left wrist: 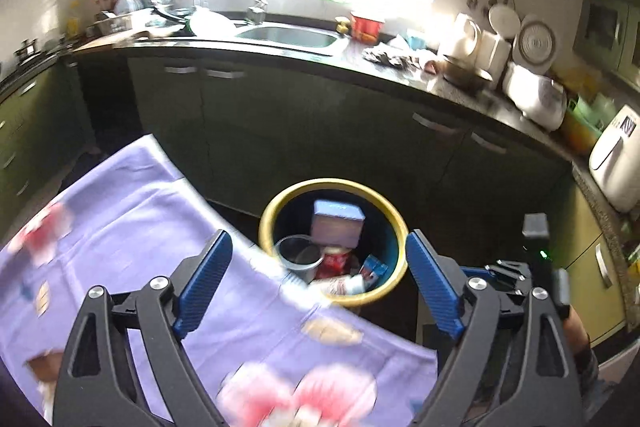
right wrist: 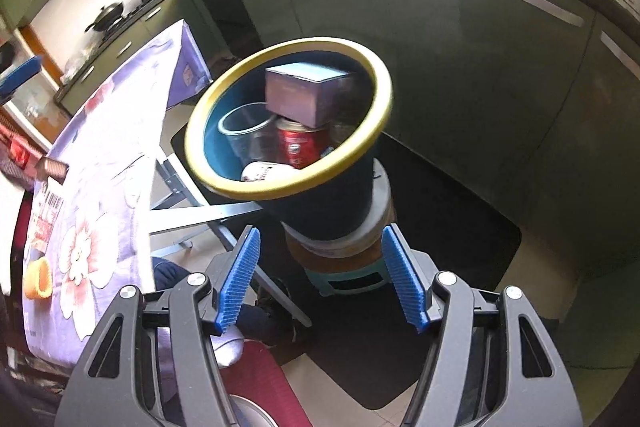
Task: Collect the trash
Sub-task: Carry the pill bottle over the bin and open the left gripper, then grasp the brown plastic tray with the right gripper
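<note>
A dark blue trash bin with a yellow rim (left wrist: 280, 199) (right wrist: 224, 183) stands past the table edge on stacked stools. Inside lie a purple box (left wrist: 338, 227) (right wrist: 304, 95), a clear plastic cup (left wrist: 298, 251) (right wrist: 244, 131), a red can (left wrist: 334, 263) (right wrist: 300, 143) and a white wrapper (right wrist: 260, 173). My left gripper (left wrist: 320, 283) is open and empty above the table edge, facing the bin. My right gripper (right wrist: 320, 275) is open and empty, below and in front of the bin. The right gripper's body shows at the right of the left wrist view (left wrist: 532, 267).
A table with a purple flowered cloth (left wrist: 120, 227) (right wrist: 100, 147) holds an orange piece (right wrist: 38, 279), a barcoded packet (right wrist: 50, 211) and a brown item (right wrist: 54, 169). Dark kitchen cabinets (left wrist: 320, 131), a sink (left wrist: 292, 37) and a cluttered counter lie behind. Folding table legs (right wrist: 208, 219) stand beside the bin.
</note>
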Available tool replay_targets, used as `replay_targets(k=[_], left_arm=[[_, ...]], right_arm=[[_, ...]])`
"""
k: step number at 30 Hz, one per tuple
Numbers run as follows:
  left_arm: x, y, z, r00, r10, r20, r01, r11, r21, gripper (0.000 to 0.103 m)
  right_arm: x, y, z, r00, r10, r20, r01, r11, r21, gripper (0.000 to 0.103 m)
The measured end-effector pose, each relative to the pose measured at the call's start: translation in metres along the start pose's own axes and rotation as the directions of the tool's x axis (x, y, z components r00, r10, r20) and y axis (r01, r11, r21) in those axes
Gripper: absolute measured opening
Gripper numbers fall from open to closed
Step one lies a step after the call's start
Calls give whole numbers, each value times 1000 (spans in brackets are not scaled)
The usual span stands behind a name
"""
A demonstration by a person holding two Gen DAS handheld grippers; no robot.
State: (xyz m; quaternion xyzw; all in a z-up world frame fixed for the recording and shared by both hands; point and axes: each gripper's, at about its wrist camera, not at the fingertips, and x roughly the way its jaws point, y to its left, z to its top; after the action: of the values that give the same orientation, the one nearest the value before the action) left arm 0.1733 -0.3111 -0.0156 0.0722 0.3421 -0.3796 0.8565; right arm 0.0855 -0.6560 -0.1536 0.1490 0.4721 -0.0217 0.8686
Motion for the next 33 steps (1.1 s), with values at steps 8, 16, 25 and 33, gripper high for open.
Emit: replay_targets(k=[8,16,25,33], left_arm=[[-122,61,-66,973,219,78,-210,972,-108,90],[-206,113,-141,907,413,86,-374,882,-287,91],[-240,152,-194,881,471,39,-418,815,-402,91],[-242,165,-212,885,464,27,-408,804,-432,91]], right_arm=[[3,70,10,998,51,-21,-54,988,-146,66],[25,202,20,980,180,-84,-198,905,-377,66],[38,350,37,943,307,-132,-328,774,-542,66],[72,427,52,945,287,-160,-317,673,-668,66]])
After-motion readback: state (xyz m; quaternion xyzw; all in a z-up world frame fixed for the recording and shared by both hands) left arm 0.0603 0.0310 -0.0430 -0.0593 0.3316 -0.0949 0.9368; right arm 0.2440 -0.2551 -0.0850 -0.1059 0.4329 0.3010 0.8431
